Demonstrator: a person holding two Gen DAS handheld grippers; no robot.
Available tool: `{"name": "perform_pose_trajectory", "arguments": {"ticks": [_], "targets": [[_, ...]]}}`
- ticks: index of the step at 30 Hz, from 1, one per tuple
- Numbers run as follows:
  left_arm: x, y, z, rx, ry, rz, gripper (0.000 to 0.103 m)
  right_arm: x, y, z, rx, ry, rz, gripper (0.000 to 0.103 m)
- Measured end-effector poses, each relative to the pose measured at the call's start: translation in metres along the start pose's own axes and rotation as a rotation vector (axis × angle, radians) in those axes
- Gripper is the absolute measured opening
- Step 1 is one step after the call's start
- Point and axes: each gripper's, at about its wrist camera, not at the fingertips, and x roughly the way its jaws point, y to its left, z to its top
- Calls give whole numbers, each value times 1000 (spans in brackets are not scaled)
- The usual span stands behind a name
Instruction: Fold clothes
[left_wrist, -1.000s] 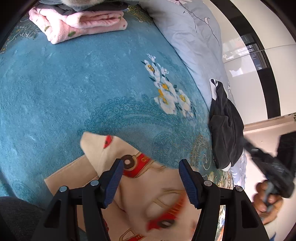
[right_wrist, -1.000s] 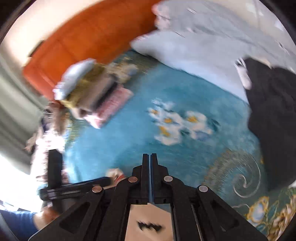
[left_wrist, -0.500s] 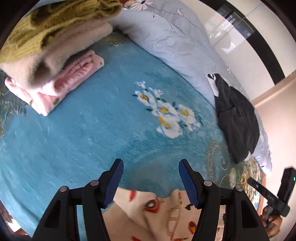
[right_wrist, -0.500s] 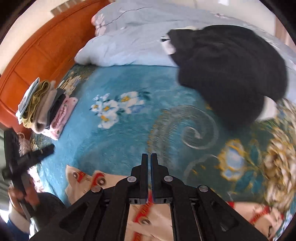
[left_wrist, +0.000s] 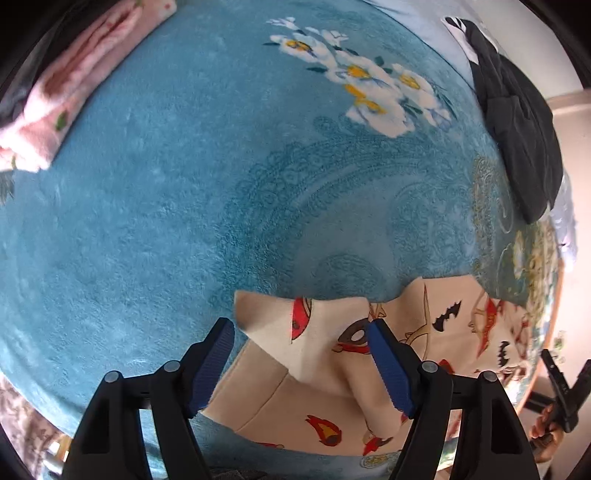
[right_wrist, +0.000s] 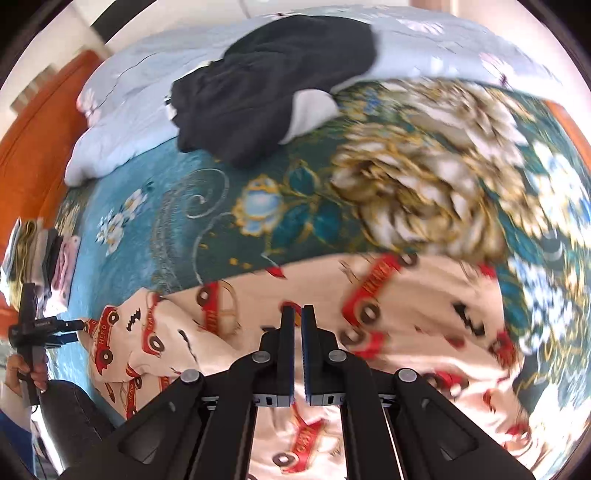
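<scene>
Left gripper (left_wrist: 301, 360) gapes wide over cream garment (left_wrist: 369, 369) corner, empty — prob. lining up a fold; right gripper (right_wrist: 298, 321) nearly closed, apparently empty — view blurred.

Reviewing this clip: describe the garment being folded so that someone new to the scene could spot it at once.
Start from the blue floral bedspread covering the bed. On its near edge, under both grippers, lies a cream garment printed with red cars and small black bats. The black garment by the pale duvet is plain, and the pink folded item sits far off.
</scene>
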Motion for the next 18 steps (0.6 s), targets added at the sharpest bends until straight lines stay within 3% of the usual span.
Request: {"name": "perform_pose_trajectory", "arguments": {"ticks": [2,4,6,10,12,13,18], "targets": [[1,-9,-3,45,-3,55,59,0,-9,-7,27,7,-4,2],[3,-14,-5,68,-3,86,29,2,-18,-11,44,7,-7,2],[0,-17,-8,94,-22,102,17,2,-28,-13,56,-4,-15,2],[-16,-22,-12,114,-122,111,12,-9,-56,-5,92,-78,-65,7],[-17,-24,-14,111,-139,122,12,-12,-82,2,139,-100,-112,41],[-16,-23,-15,101,-137,127,12,-13,-96,5,169,-108,-131,45],[-11,-18,-17,57,-119,129,12,-3,-170,11,362,-75,-99,45]]}}
